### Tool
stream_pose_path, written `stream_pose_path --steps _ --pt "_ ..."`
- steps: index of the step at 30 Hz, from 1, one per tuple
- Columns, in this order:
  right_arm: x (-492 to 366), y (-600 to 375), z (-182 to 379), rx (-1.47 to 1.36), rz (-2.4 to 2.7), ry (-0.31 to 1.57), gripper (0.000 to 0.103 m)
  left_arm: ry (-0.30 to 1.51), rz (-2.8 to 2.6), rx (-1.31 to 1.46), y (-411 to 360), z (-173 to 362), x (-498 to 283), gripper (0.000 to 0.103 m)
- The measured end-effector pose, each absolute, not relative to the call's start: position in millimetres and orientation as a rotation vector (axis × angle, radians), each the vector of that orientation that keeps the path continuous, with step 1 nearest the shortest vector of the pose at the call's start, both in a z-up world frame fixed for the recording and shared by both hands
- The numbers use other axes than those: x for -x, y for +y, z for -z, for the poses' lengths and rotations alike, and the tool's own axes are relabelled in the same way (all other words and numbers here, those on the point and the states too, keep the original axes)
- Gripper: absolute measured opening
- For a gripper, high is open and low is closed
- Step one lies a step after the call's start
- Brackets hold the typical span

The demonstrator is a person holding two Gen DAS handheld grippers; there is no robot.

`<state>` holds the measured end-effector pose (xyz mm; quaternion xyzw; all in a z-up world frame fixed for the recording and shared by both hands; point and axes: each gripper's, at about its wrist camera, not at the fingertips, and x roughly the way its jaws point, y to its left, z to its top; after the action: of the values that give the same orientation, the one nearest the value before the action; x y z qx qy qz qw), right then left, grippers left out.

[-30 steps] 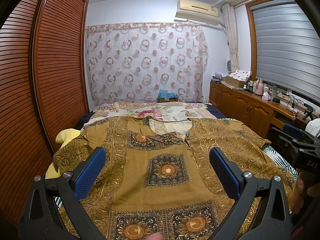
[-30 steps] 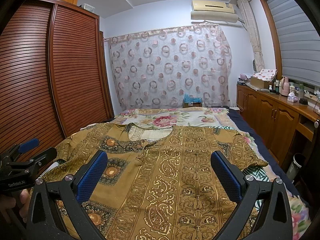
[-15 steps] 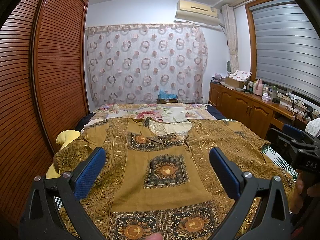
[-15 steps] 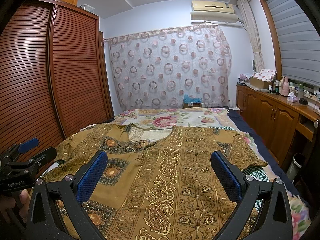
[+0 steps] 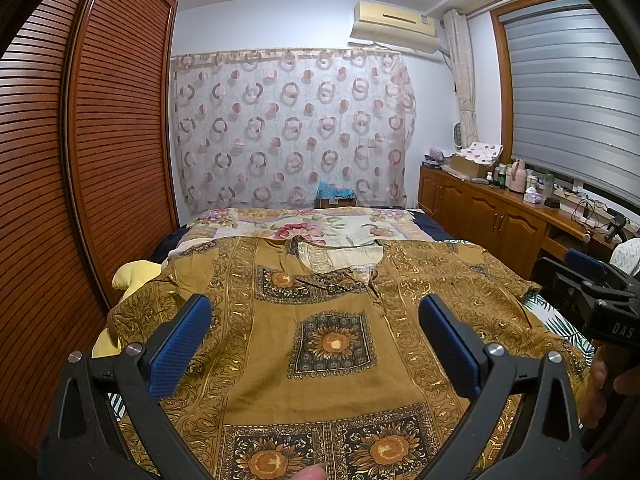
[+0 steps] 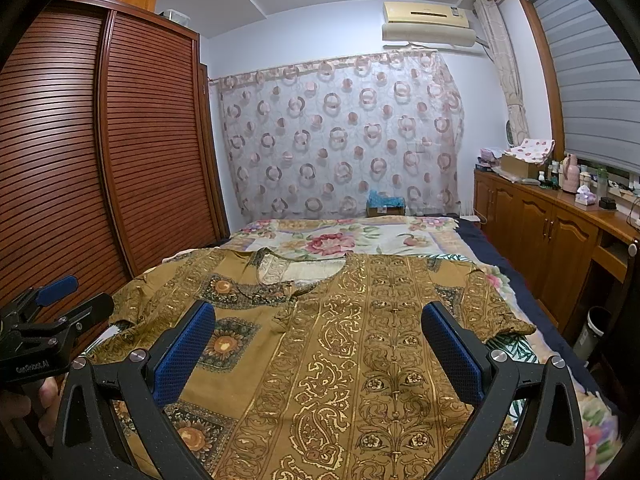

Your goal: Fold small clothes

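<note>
Claws, two. Your left claw [image 5: 315, 320] has both blue-padded fingers spread wide apart, gripping nothing, poised above the lower middle of the garment. Your right claw [image 6: 316, 328] is likewise spread wide and empty, poised above the garment's right half. Each claw shows at the edge of the other's view, with part of your hand below it.

Garment, one: a mustard-gold printed tunic [image 5: 328, 332], short-sleeved, lying flat and unfolded on the bed, neckline toward the far end and hem toward you. Two sleeves are spread out, one to each side. Its left half carries dark square sunflower panels; four show in the left wrist view. Its right half carries gold paisley bands.

Bed, one [image 6: 360, 236], with a floral bedspread under the tunic. Yellow cushion [image 5: 134, 274], one, at the bed's left edge, partly under the left sleeve.

Louvred wooden wardrobe [image 6: 100, 152], one, left of the bed. Ring-patterned curtain [image 5: 292, 128], one, across the far wall. Air conditioner [image 6: 428, 26], one, above it. Wooden sideboard [image 6: 552, 224], one, to the right, crowded with small bottles and boxes too small to count. Grey blind [image 5: 572, 104], one, over the window.
</note>
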<state>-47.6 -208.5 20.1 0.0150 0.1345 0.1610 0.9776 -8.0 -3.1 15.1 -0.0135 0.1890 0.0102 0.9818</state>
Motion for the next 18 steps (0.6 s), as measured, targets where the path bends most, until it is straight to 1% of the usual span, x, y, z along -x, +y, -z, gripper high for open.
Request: stream_pose_path --steps 9,18 --pt "41 -205 -13 -0.022 -0.339 0.272 0.103 0.379 -0.052 0.016 3 -21 8 0.103" --pt "22 -187 -1 0.012 -0.391 0.3 0.103 0.477 -0.08 0.07 70 -5 -13 0.103"
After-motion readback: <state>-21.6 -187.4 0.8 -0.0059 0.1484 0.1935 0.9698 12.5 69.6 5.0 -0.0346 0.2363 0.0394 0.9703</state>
